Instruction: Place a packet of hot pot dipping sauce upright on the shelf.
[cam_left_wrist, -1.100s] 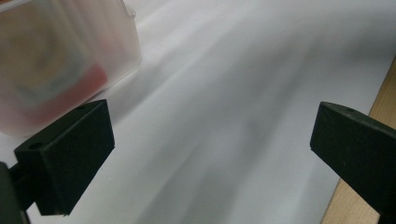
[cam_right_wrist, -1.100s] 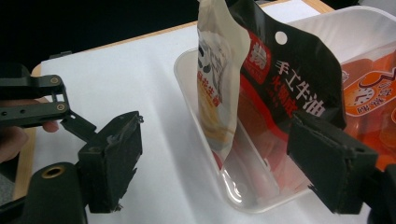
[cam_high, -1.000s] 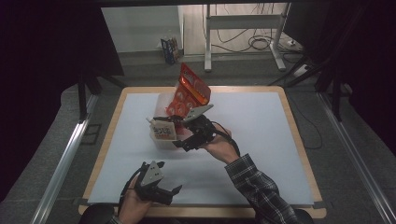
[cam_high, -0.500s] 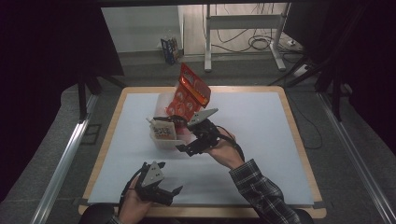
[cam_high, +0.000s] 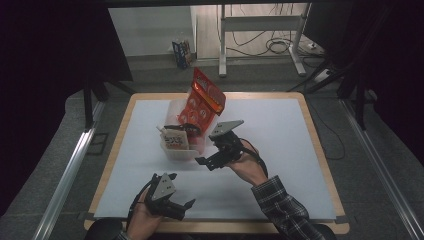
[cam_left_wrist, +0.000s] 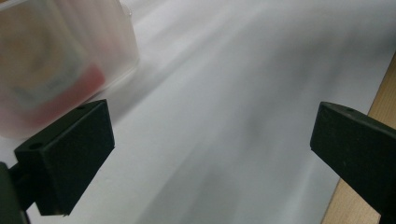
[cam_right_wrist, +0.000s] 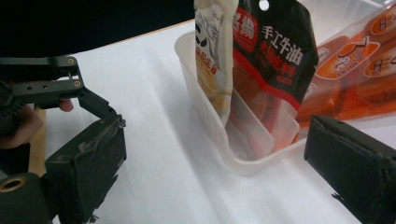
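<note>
A translucent plastic bin (cam_high: 176, 150) stands on the white mat, left of centre. In it stand a cream packet (cam_right_wrist: 212, 56) and a black-and-red packet (cam_right_wrist: 271, 60), upright at the near end. A large orange-red bag (cam_high: 206, 99) leans out of its far end. My right gripper (cam_high: 209, 160) is just off the bin's near right corner and points at it. Its jaws have just been opening; they stand open and the pads press on nothing. My left gripper (cam_high: 182, 191) is held low near the front edge, open and empty, with the blurred bin (cam_left_wrist: 60, 60) ahead to its left.
The white mat (cam_high: 280, 130) covers most of a wood-edged table (cam_high: 320, 150); its right half is bare. The wooden edge (cam_left_wrist: 380, 98) lies close by my left gripper's right jaw. Desk legs and cables lie on the floor beyond the table.
The right gripper has drawn slightly back from the bin toward the near side, and its jaws stand wider. The left gripper has stayed put.
</note>
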